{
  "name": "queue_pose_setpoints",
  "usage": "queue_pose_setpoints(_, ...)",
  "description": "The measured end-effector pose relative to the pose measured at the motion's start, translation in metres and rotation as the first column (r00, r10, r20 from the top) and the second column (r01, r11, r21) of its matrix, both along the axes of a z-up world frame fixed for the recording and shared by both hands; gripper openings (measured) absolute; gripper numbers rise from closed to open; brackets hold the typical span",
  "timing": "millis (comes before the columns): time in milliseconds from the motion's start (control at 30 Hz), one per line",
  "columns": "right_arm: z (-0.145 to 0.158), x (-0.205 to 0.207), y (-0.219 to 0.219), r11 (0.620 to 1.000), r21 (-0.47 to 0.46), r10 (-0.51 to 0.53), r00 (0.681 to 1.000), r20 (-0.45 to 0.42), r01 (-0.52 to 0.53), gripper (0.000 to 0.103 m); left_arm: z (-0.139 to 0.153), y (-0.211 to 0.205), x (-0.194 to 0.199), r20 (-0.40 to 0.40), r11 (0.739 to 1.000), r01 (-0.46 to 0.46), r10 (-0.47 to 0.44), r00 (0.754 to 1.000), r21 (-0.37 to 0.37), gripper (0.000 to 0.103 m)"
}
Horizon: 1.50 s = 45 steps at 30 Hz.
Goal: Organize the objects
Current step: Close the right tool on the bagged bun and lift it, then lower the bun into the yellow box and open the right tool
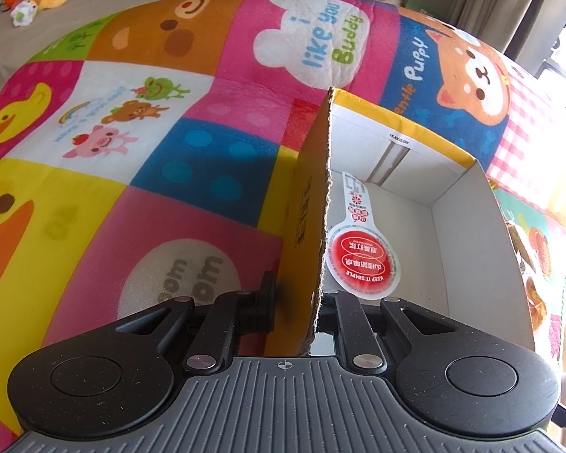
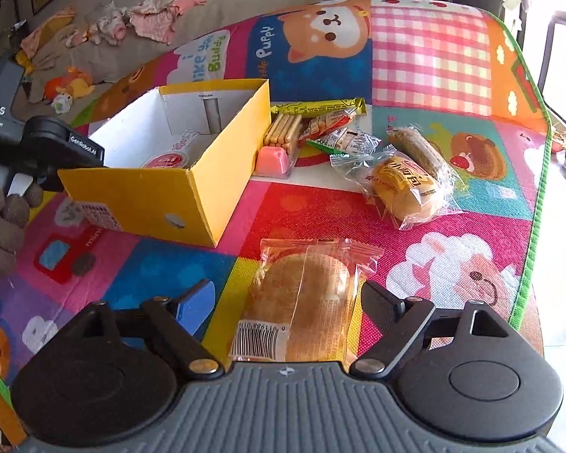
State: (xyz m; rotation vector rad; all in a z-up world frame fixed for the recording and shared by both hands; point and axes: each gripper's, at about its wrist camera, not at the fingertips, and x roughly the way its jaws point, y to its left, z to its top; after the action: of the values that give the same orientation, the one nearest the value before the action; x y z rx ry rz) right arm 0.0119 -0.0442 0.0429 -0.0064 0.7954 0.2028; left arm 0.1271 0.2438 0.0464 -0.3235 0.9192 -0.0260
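Note:
A yellow cardboard box (image 2: 158, 196) with a white inside stands on the colourful play mat (image 2: 430, 56). My left gripper (image 1: 296, 302) is shut on the box's left wall (image 1: 313, 204), one finger outside and one inside. A red-and-white sealed snack cup (image 1: 362, 260) lies in the box; it also shows in the right wrist view (image 2: 168, 159). My right gripper (image 2: 286, 298) is open, its fingers on either side of a wrapped bread bun (image 2: 302, 298) lying on the mat.
Right of the box lie a biscuit-stick pack with pink dip (image 2: 281, 143), a yellow-green bar (image 2: 320, 106), small wrapped snacks (image 2: 343, 132) and two more wrapped buns (image 2: 407, 185). The mat's green edge (image 2: 536, 204) runs along the right. Soft toys (image 2: 68, 85) lie behind.

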Motion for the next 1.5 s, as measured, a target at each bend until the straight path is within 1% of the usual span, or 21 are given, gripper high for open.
queue_pose_setpoints(100,-0.007,0.007,0.004,1.000,-0.022,-0.012,1.000,-0.016,0.011,0.084,0.000,0.000,0.000,-0.001,1.000,0.000,0.000,1.000,0.000,0.014)
queue_pose_setpoints(133,-0.010,0.009,0.005,0.999,-0.032,-0.008,1.000,-0.026,0.007,0.077,0.000,0.000,0.000,-0.002,1.000,0.000,0.000,1.000,0.001,0.014)
queue_pose_setpoints(167,-0.011,0.009,0.005,0.999,-0.036,0.001,0.999,-0.037,-0.003,0.064,0.000,0.000,0.001,-0.003,1.000,0.000,0.000,1.000,0.002,0.014)
queue_pose_setpoints(200,-0.012,0.009,0.005,0.999,-0.037,0.009,0.999,-0.051,-0.011,0.061,-0.001,0.000,0.001,-0.004,1.000,0.001,-0.001,1.000,0.003,0.014)
queue_pose_setpoints(333,-0.006,-0.003,0.000,0.996,0.040,0.085,0.990,-0.112,-0.081,0.059,-0.002,-0.001,0.002,-0.005,1.000,-0.002,0.002,1.000,0.004,0.014)
queue_pose_setpoints(433,0.006,-0.019,0.004,0.991,0.051,0.125,0.985,-0.119,-0.120,0.059,-0.001,-0.001,0.002,-0.008,1.000,-0.001,0.001,1.000,0.005,0.014)
queue_pose_setpoints(533,0.029,-0.033,0.008,0.986,0.060,0.159,0.984,-0.080,-0.154,0.059,-0.002,-0.001,0.003,-0.012,1.000,0.002,-0.002,1.000,0.003,0.014)
queue_pose_setpoints(600,0.054,-0.040,0.010,0.980,0.077,0.184,0.982,-0.031,-0.182,0.058,-0.002,-0.001,0.004,-0.015,1.000,0.000,0.000,1.000,0.002,0.014)
queue_pose_setpoints(667,0.083,-0.047,0.013,0.975,0.080,0.205,0.978,0.040,-0.208,0.058,-0.002,-0.002,0.004,-0.015,1.000,0.000,0.000,1.000,0.006,0.014)
queue_pose_setpoints(800,0.140,-0.055,0.020,0.970,0.037,0.228,0.952,0.202,-0.240,0.058,-0.003,-0.002,0.005,-0.017,1.000,-0.003,0.003,1.000,0.006,0.014)
queue_pose_setpoints(867,0.159,-0.052,0.024,0.972,0.010,0.226,0.939,0.259,-0.237,0.059,-0.003,-0.002,0.004,-0.016,1.000,-0.001,0.001,1.000,0.002,0.014)
queue_pose_setpoints(933,0.171,-0.043,0.027,0.975,-0.004,0.213,0.932,0.293,-0.222,0.059,-0.003,-0.001,0.003,-0.016,1.000,0.003,-0.003,1.000,-0.002,0.014)
queue_pose_setpoints(1067,0.181,-0.019,0.032,0.981,0.009,0.183,0.936,0.302,-0.195,0.059,-0.003,0.000,0.003,-0.015,1.000,0.007,-0.007,1.000,-0.006,0.014)
queue_pose_setpoints(1233,0.177,0.010,0.038,0.987,0.003,0.151,0.945,0.289,-0.159,0.059,-0.004,0.002,0.002,-0.013,1.000,0.008,-0.009,1.000,-0.015,0.014)
queue_pose_setpoints(1500,0.171,0.043,0.037,0.992,0.061,0.093,0.961,0.259,-0.113,0.059,-0.004,0.001,0.001,-0.010,1.000,0.008,-0.008,1.000,-0.015,0.015)
